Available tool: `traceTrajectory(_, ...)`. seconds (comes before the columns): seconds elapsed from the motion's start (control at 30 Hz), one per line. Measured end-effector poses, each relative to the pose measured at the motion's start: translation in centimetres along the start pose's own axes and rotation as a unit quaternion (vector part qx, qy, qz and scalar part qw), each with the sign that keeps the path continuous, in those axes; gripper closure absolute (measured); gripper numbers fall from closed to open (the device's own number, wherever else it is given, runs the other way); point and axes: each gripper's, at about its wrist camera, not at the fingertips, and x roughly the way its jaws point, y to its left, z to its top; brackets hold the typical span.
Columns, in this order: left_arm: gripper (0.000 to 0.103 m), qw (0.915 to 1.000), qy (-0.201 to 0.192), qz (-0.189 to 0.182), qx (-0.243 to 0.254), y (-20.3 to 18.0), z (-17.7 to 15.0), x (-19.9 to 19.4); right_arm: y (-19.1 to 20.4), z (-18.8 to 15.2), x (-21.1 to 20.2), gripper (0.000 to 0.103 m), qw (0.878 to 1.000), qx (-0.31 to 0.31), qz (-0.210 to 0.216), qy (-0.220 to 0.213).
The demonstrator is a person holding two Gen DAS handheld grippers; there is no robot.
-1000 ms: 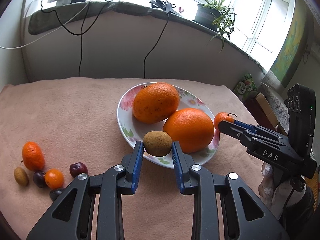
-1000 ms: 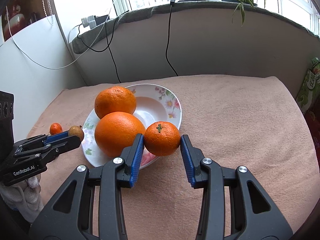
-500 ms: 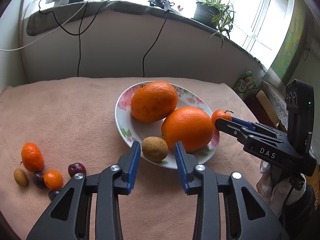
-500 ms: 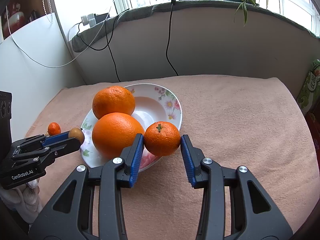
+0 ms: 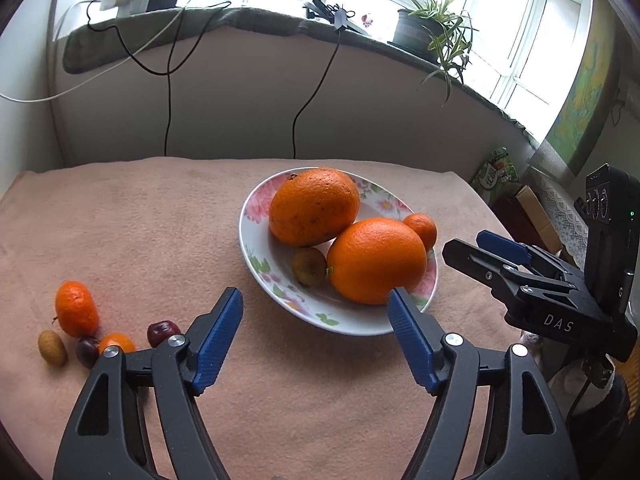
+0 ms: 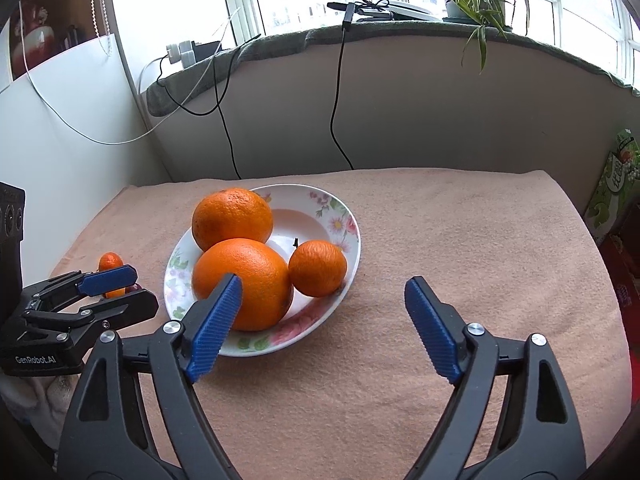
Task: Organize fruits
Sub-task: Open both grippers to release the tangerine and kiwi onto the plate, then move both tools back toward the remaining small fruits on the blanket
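Fruits lie in our floral white plate (image 5: pixel 256 216): small brown kiwi-like fruit (image 5: pixel 309 266) and small orange mandarin (image 6: pixel 317 267); our left gripper (image 5: pixel 316 314) and right gripper (image 6: pixel 324 304) have just been opening, nothing between their jaws.

The table is covered by a matt, napped pink-beige cloth (image 5: pixel 160 220), soft and slightly fuzzy. On it stands a glossy glazed plate (image 5: pixel 256 216), ceramic by its look, white with printed flowers. The two big oranges (image 5: pixel 314 206) have a pebbled, faintly shiny peel; the small mandarin (image 6: pixel 318 267) at their 3 o'clock looks duller and finely dimpled. The brown fruit (image 5: pixel 309 266) in the plate has a matt, rough skin. At 8 o'clock of the plate, the dark cherry (image 5: pixel 162 331) is smooth and shiny. The left gripper (image 5: pixel 316 310) and right gripper (image 6: pixel 324 300) are matt black plastic with bright metal screws and ribbed blue pads (image 6: pixel 216 330).
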Motion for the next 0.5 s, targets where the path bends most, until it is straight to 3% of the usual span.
traceTrajectory(0.5, 0.024, 0.9999, -0.008, 0.011, 0.008, -0.1, -0.4, -1.0, 1.5, -0.4, -1.3, 0.014, 1.000, -0.007, 0.009, -0.005)
